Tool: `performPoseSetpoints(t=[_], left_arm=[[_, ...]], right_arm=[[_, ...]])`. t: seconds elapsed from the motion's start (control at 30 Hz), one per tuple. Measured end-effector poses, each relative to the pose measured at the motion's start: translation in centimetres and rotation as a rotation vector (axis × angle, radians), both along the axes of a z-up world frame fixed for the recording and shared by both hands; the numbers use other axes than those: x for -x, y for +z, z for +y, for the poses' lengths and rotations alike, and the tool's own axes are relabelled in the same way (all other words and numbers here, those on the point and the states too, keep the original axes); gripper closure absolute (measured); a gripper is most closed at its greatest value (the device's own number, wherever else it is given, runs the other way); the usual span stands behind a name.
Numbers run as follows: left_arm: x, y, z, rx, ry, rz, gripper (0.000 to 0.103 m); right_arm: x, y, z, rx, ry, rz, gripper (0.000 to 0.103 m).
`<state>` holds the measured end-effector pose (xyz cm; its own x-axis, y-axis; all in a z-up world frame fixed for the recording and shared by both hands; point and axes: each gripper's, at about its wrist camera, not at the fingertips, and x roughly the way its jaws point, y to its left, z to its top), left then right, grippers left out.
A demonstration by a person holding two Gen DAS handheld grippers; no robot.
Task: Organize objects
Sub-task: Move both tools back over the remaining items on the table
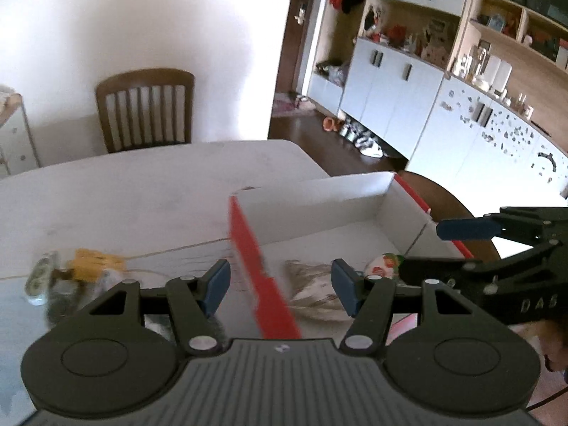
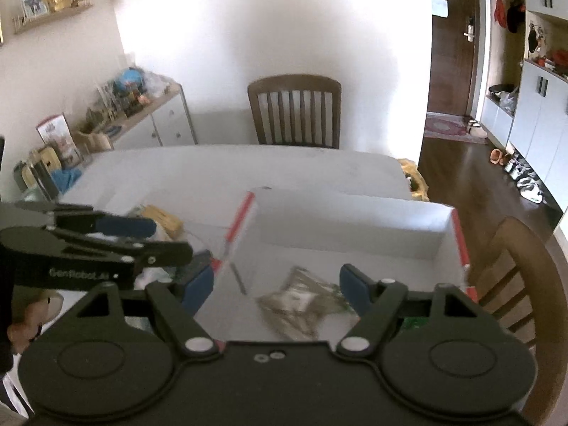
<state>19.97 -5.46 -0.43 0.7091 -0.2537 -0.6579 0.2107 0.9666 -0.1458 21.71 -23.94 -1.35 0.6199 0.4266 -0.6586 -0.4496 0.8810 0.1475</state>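
Observation:
A white cardboard box with red outer walls (image 1: 319,213) (image 2: 337,220) stands open on the table. Inside lie a beige-grey packet (image 1: 312,284) (image 2: 301,301) and a round packet with a red and green print (image 1: 381,264). My left gripper (image 1: 280,285) is open and empty, its jaws astride the box's red left wall. My right gripper (image 2: 277,289) is open and empty above the box interior, over the beige packet. It also shows in the left wrist view (image 1: 472,245); the left gripper shows in the right wrist view (image 2: 142,238).
Left of the box lie a yellow item (image 1: 94,262) (image 2: 165,218) and several small blurred packets (image 1: 42,277). The white table (image 1: 142,184) has a wooden chair (image 1: 145,110) (image 2: 294,110) at its far side and another (image 2: 525,284) at the right. Cabinets line the right wall.

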Motion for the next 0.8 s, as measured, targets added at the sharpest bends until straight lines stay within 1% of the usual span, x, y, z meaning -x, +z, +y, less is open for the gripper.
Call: performPoseSetpoints(t=[0.07,0.2,0.23,0.27,0.33,0.4,0.47,0.53,0.6,0.67,0.73,0.8], left_arm=[[0.9,0.3,1.6,0.006,0.006,-0.001,0.035],[2.2,0.2,4.6,0.009,0.02,-0.002,0.034],[2.4,0.2,5.3,0.009,0.024,-0.002,0.033],[2.7,0.1,5.9,0.007,0.027,-0.004,0.029],[3.3,-0.2,7.2,0.0,0.038,-0.008,0.027],[3.8,-0.5,8.5,0.004,0.042,-0.005,0.026],[4.2,-0.8,9.6,-0.003,0.048,-0.007,0.023],[4.7,-0.9,10.8,-0.013,0.06,-0.022,0.023],[5.2,-1.0,12.1,-0.003,0.068,-0.029,0.022],[5.6,-1.2,13.3,0.009,0.078,-0.033,0.014],[6.0,-1.5,14.7,0.02,0.093,-0.031,0.011],[6.2,-2.1,15.9,0.043,0.094,-0.011,0.005]], right_arm=[[0.6,0.3,1.1,-0.01,-0.019,-0.015,0.019],[1.7,0.4,3.3,-0.034,-0.03,-0.026,0.016],[1.9,0.4,3.9,-0.03,-0.031,-0.027,0.016],[2.1,0.3,4.5,-0.028,-0.031,-0.028,0.015],[2.5,0.3,5.4,-0.033,-0.032,-0.027,0.013],[2.8,0.2,6.4,-0.038,-0.038,-0.03,0.008],[3.3,0.0,7.4,-0.043,-0.035,-0.03,0.006],[3.7,-0.2,8.4,-0.043,-0.039,-0.03,0.003],[4.0,-0.4,9.2,-0.043,-0.046,-0.029,0.001],[4.4,-0.6,9.9,-0.051,-0.061,-0.03,0.001],[4.5,-0.8,10.6,-0.054,-0.073,-0.034,0.001],[4.6,-1.1,11.4,-0.048,-0.087,-0.035,0.001]])
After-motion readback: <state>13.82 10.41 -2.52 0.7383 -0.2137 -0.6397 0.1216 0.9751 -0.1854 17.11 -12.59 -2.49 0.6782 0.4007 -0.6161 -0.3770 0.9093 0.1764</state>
